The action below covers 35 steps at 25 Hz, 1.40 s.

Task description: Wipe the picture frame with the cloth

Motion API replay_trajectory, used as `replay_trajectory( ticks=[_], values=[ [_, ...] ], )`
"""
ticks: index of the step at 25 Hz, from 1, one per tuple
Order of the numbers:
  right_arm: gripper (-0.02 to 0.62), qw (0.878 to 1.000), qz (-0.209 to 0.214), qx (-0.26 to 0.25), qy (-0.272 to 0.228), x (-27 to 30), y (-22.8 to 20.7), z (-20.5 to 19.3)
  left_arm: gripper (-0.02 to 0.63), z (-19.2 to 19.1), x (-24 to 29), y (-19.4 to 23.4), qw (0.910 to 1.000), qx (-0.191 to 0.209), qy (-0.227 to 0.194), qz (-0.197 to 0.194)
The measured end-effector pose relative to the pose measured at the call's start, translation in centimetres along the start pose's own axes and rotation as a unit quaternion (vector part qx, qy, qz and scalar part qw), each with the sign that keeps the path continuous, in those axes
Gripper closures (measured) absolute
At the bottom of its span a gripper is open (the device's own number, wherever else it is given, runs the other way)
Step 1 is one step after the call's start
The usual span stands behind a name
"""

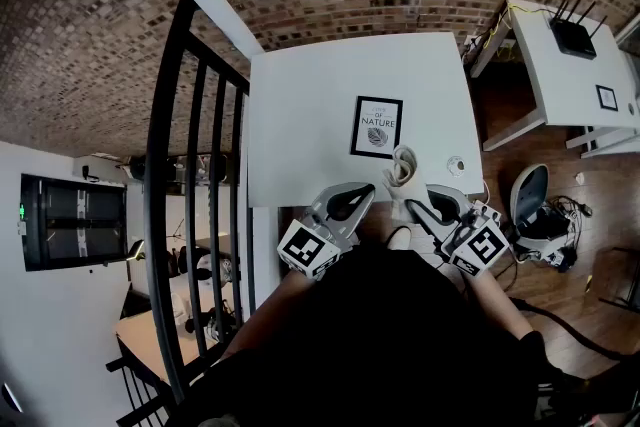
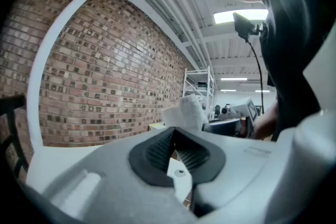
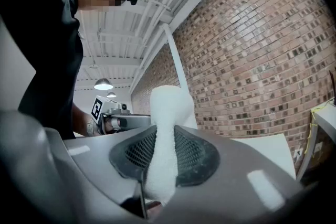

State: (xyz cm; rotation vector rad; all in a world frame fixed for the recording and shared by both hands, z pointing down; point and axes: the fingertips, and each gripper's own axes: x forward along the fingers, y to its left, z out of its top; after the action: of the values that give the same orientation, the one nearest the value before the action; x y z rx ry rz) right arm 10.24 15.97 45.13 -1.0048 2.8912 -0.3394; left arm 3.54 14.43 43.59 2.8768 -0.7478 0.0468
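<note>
A black picture frame (image 1: 377,126) with a white "nature" print lies flat on the white table (image 1: 300,115), right of its middle. The white cloth (image 1: 402,165) stands up just in front of the frame, near the table's front edge. My right gripper (image 1: 416,201) is shut on it; in the right gripper view the cloth (image 3: 168,128) rises between the black pads of that gripper (image 3: 164,162). My left gripper (image 1: 361,191) hovers at the front edge, left of the cloth, jaws together and empty. The left gripper view shows its own closed tips (image 2: 176,150) and the cloth (image 2: 187,110) beyond.
A small round white object (image 1: 456,165) sits on the table right of the cloth. A black railing (image 1: 190,165) runs along the left. To the right is a second white table (image 1: 545,85) with a black router (image 1: 572,35). Cables and a device (image 1: 530,200) lie on the wooden floor.
</note>
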Motion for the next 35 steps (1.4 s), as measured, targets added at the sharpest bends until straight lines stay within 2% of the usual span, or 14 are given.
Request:
replay_trajectory(
  ticks=[5,7,11,16,22,29,35],
  values=[
    [0.502,1.0,0.002,0.006,0.008,0.8,-1.7,-0.1,0.606,0.3,0.8,0.8,0.9999,-0.007,0.007,0.007],
    [0.502,1.0,0.002,0.007,0.01,2.1,-2.1,-0.1,0.606,0.2,0.7,2.1,0.9998,-0.015,0.011,0.011],
    [0.502,1.0,-0.002,0.006,0.021,5.4,-3.1,-0.7,0.606,-0.5,0.8,5.3,0.9999,-0.016,0.004,-0.005],
    [0.502,0.999,-0.029,0.012,0.039,9.9,-5.0,-1.1,0.606,-0.4,1.0,10.1,0.9994,-0.016,0.01,-0.028],
    [0.502,0.995,-0.06,0.02,0.071,14.9,-7.8,-2.2,0.606,-0.7,0.6,15.4,0.9983,-0.035,0.015,-0.045],
    [0.502,0.98,-0.107,0.048,0.159,17.9,-12.6,-8.2,0.606,-1.9,1.2,18.6,0.9979,-0.048,0.023,-0.037],
    [0.502,0.962,-0.1,0.035,0.252,19.6,-17.8,-13.5,0.606,-3.0,2.5,19.8,0.9981,-0.048,0.036,-0.012]
  ],
)
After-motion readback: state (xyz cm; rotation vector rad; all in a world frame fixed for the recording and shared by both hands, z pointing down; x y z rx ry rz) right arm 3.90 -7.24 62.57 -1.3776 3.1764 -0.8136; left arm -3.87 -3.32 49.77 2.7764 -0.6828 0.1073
